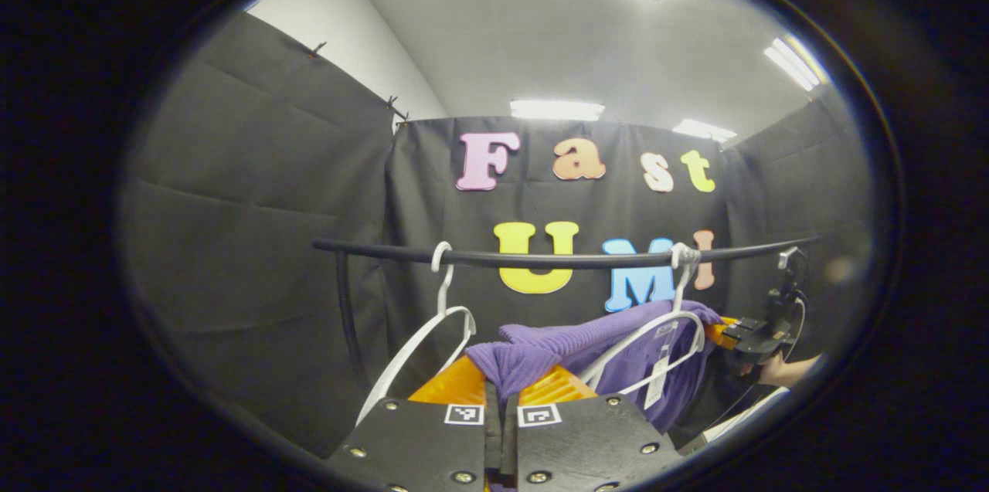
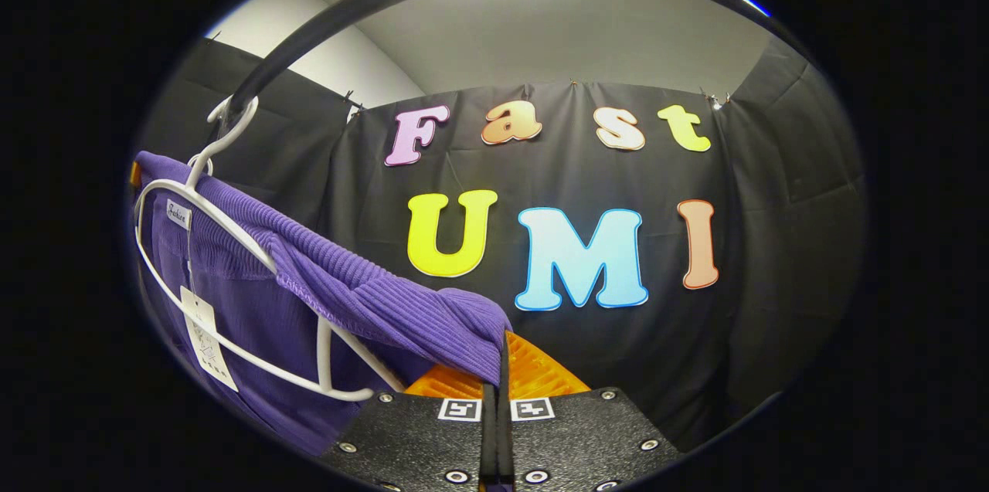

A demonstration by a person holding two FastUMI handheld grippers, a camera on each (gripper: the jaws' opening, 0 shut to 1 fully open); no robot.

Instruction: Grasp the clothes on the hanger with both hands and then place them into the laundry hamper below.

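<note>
Now both grippers' jaws pinch the purple garment (image 1: 556, 349), stretched lengthwise along the rail (image 1: 541, 259).

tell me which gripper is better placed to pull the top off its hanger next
Neither clearly: both are shut on the purple top. The right gripper pinches the shoulder right beside the hanger, so it probably leads; the left gripper grips a fold nearer the bare hanger.

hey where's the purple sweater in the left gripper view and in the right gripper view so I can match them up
Left gripper view: the purple sweater sits low, centre-right, one end pinched in the left tool.
Right gripper view: it fills the lower left, running down to the right tool.
Shared landmark: the white hanger on the black rail.
</note>
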